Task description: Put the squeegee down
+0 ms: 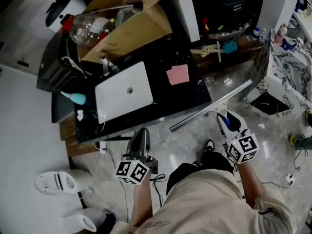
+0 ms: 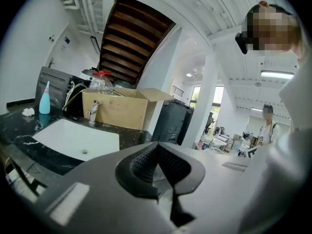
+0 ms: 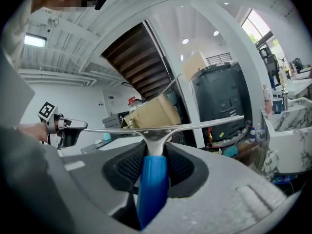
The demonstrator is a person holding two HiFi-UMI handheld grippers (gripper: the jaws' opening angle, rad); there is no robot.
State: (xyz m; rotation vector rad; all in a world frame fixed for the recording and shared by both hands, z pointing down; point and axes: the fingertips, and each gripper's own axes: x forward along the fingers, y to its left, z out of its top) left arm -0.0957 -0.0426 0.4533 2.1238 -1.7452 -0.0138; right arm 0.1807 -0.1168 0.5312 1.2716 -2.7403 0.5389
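Observation:
The squeegee has a long metal blade (image 1: 210, 106) and a blue handle (image 3: 152, 186). My right gripper (image 1: 226, 119) is shut on that handle and holds the squeegee in the air, in front of the black counter (image 1: 192, 99). In the right gripper view the blade (image 3: 195, 125) runs level across the picture, just past the jaws of the right gripper (image 3: 155, 152). My left gripper (image 1: 142, 134) hovers lower left, near the counter's front edge. In the left gripper view the left gripper (image 2: 157, 161) has its pads together with nothing between them.
The counter holds a white sink (image 1: 124, 92), a pink cloth (image 1: 178, 74), a teal bottle (image 1: 74, 98) and an open cardboard box (image 1: 129, 26) with a plastic bottle (image 1: 90, 26). White appliances (image 1: 56, 182) stand on the marble floor at lower left, and cables (image 1: 287, 179) trail at right.

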